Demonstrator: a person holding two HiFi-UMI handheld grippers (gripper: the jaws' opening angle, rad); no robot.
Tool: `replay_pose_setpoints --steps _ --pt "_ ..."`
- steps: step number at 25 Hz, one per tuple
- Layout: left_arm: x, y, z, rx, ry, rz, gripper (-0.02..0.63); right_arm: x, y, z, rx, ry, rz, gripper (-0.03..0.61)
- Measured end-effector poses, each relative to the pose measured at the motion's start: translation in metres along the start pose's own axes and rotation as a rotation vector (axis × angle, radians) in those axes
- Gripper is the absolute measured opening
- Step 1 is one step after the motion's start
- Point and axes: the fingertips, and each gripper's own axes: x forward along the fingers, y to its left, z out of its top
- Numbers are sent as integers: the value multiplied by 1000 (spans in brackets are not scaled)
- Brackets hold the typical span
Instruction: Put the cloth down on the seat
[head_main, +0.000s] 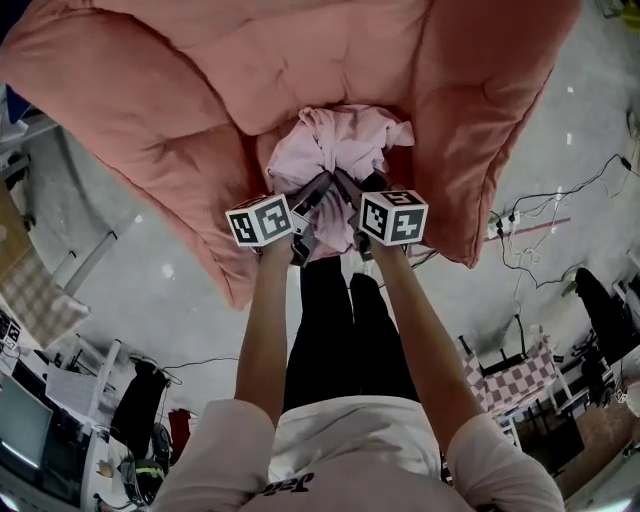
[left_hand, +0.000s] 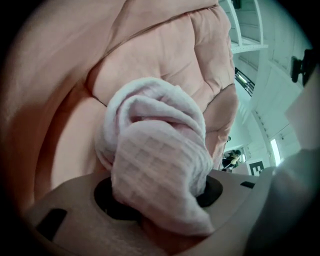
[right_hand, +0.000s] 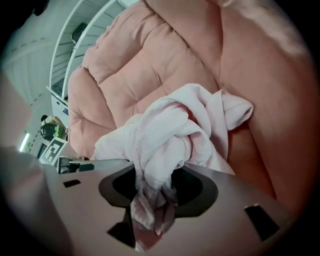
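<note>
Centrally, cloth (head_main: 340, 145) between seat (head_main: 150, 110) edges (in left gripper (head_main: 318, 190), right gripper (head_main: 350, 188))

Lighting and image quality: even, diffuse indoor light; fisheye distortion in all views.
Head view is sharp centrally and bends at the edges, with bright glints on the floor (head_main: 170, 300). Both gripper views carry a dark vignette ring and a soft, defocused near foreground. Cloth (left_hand: 160, 165) is slightly blurred in the left gripper view, crisper with soft fold shadows in the right (right_hand: 170, 135); white shelving (left_hand: 245, 30) is washed out.
</note>
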Motion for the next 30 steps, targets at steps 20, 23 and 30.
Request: replay_pose_setpoints --steps 20,23,30 --pt "28 70 -8 226 2 304 265 53 -47 -32 -147 99 -148 222" --pt "25 69 -7 219 9 298 276 52 -45 -31 -144 91 -152 236" --pt "18 62 -9 258 17 342 340 32 -47 -30 -141 61 -142 281"
